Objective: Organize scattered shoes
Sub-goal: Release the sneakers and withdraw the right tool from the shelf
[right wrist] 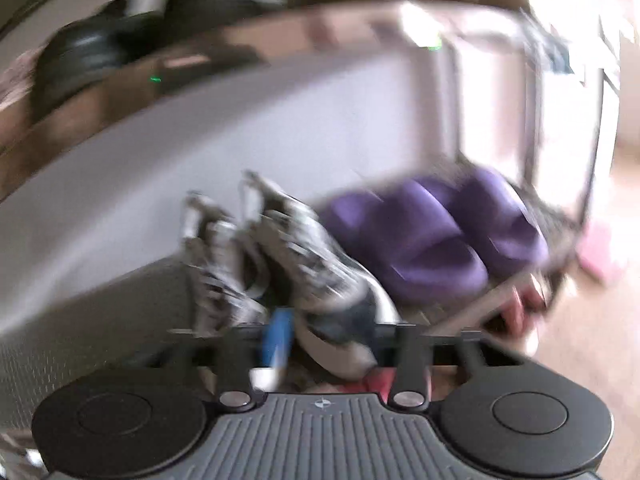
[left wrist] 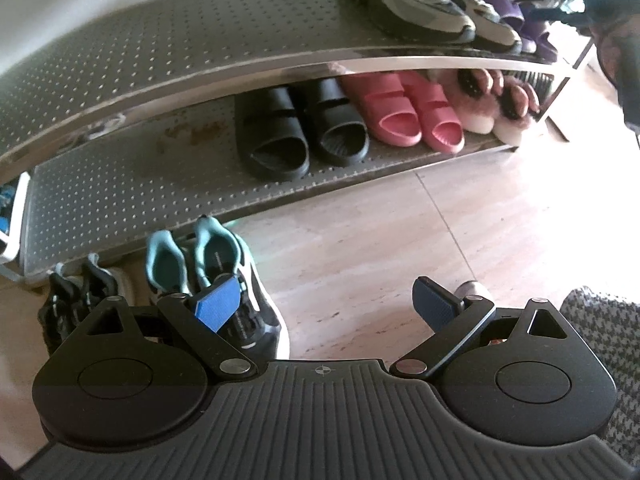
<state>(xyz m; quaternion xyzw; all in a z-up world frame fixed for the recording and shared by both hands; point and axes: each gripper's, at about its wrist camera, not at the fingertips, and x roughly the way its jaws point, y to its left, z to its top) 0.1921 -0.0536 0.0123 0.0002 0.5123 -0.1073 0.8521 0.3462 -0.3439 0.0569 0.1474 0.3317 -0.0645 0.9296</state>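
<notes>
A two-tier perforated metal shoe rack (left wrist: 160,40) fills the left wrist view. On its top shelf stand a pair of grey sneakers (left wrist: 424,4) and, to their right, purple slippers (left wrist: 516,12). A pair of black sneakers with teal lining (left wrist: 224,272) stands on the floor in front of the rack. My left gripper (left wrist: 326,308) hangs open above the floor, its left pad over the nearer teal-lined sneaker, holding nothing. The right wrist view is badly blurred. There my right gripper (right wrist: 320,340) is shut just in front of the grey sneakers (right wrist: 288,264), with the purple slippers (right wrist: 432,236) beside them.
The lower shelf holds black slides (left wrist: 296,132), pink slides (left wrist: 404,108) and fluffy pink slippers (left wrist: 496,108). Another dark pair (left wrist: 80,292) sits on the floor at the rack's left end. Houndstooth fabric (left wrist: 600,352) is at lower right. A person leans in at the upper right edge.
</notes>
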